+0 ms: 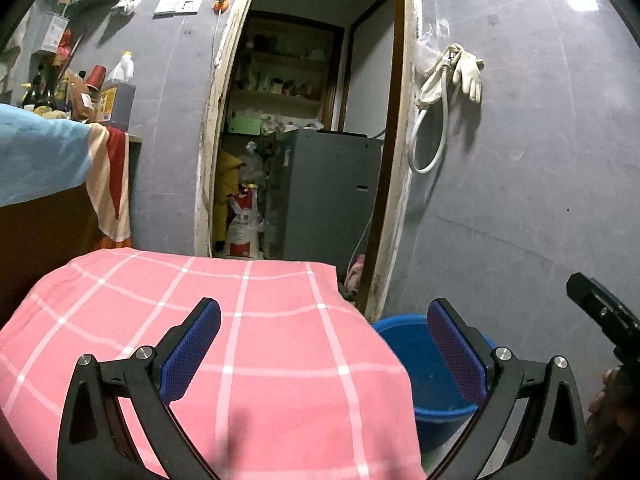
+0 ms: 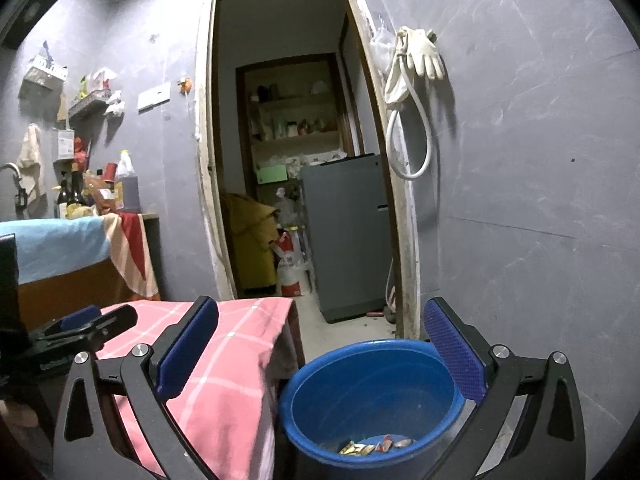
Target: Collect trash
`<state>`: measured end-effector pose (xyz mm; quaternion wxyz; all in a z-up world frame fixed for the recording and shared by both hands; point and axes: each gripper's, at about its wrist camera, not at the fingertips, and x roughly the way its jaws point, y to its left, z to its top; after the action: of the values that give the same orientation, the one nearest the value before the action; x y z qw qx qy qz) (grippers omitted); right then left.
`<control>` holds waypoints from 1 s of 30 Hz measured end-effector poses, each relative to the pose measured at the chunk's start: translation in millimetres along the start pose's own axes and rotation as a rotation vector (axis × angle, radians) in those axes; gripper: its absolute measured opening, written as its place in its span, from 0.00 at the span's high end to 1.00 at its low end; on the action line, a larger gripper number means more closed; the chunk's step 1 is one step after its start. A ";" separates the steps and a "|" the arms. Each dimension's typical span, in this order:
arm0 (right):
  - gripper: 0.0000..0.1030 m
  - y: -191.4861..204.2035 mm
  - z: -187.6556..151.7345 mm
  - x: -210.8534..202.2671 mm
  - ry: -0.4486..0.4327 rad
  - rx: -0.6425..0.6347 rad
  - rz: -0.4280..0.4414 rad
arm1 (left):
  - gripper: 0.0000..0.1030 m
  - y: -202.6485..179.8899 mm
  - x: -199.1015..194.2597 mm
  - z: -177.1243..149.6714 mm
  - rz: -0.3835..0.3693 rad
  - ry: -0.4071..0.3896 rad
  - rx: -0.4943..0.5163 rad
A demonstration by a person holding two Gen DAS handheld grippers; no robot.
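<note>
The left gripper (image 1: 324, 344) hung above a table draped in a pink cloth with a white grid pattern (image 1: 248, 344); its blue-padded fingers (image 1: 192, 352) stood wide apart with nothing between them; the right gripper (image 2: 320, 344) was likewise spread wide and empty, its blue pads (image 2: 454, 352) framing a round blue plastic bucket (image 2: 304, 396) that stood on the floor just beside the table's right edge. In the right wrist view, several small crumpled wrappers, yellow, red and white (image 2: 376, 446), lay at the bottom of the bucket; the pink cloth (image 2: 224, 380) draped down the table's side next to the bucket's rim; the left gripper's dark body (image 2: 80, 328) showed at the left edge over the cloth. In the left wrist view the bucket (image 1: 404, 360) sat partly hidden behind the table corner, and the right gripper's black frame (image 1: 604, 320) showed at the far right edge. Beyond the table an open doorway (image 1: 312, 120) led to a dim room with a grey cabinet (image 1: 332, 196) and cluttered shelves (image 1: 280, 76); a pair of pale rubber gloves (image 1: 468, 72) and a looped white hose (image 1: 428, 136) hung on the grey wall (image 1: 520, 160) to the right of the door frame; a counter at the left carried bottles (image 2: 76, 196) and a blue and striped towel (image 2: 60, 244).
</note>
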<state>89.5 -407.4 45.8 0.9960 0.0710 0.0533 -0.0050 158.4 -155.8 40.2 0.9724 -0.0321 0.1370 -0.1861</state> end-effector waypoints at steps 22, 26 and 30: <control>0.00 42.6 -25.6 -51.8 -0.057 -0.080 0.036 | 0.02 4.8 -76.7 -45.6 0.085 -0.015 0.057; 0.00 47.4 -29.5 -54.2 -0.044 -0.087 0.038 | 0.02 11.5 -85.5 -53.9 0.102 -0.016 0.043; 0.00 49.4 -34.9 -57.3 -0.025 -0.085 0.039 | 0.02 16.4 -92.8 -57.8 0.116 -0.023 0.037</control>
<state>29.6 -353.4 24.5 0.9986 0.0295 0.0397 0.0159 65.1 -106.8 6.5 0.9835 -0.0086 0.1238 -0.1318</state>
